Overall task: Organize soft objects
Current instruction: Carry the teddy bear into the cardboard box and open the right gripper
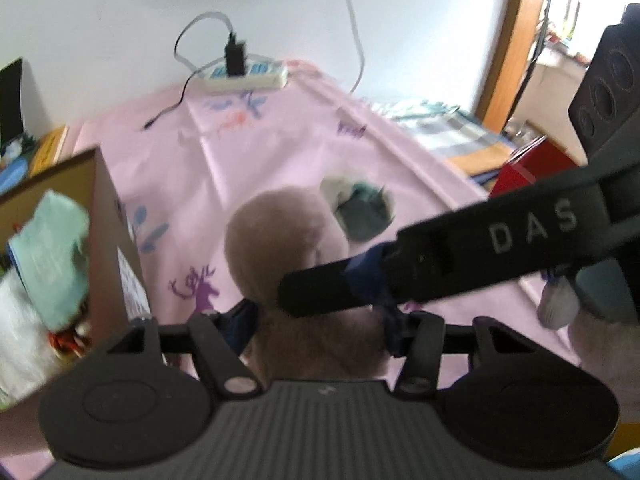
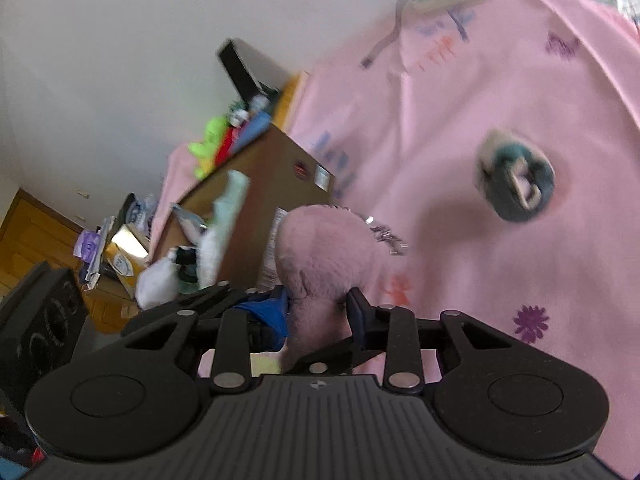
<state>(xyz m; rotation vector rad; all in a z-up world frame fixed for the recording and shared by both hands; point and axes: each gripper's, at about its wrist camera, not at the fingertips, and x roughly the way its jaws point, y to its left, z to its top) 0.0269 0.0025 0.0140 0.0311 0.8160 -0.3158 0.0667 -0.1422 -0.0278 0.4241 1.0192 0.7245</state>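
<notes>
Left gripper (image 1: 320, 316) and right gripper (image 2: 320, 312) both clamp pink plush (image 2: 324, 252), right tilted

cardboard box (image 1: 116, 240) blocking left, bare pink cloth (image 1: 280, 148) ahead

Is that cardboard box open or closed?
Open: the box has soft things poking out of its top.

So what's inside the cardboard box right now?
The box holds a pale green cloth standing up and white fluffy items near its open end. Anything deeper is hidden by these and the box wall.
</notes>
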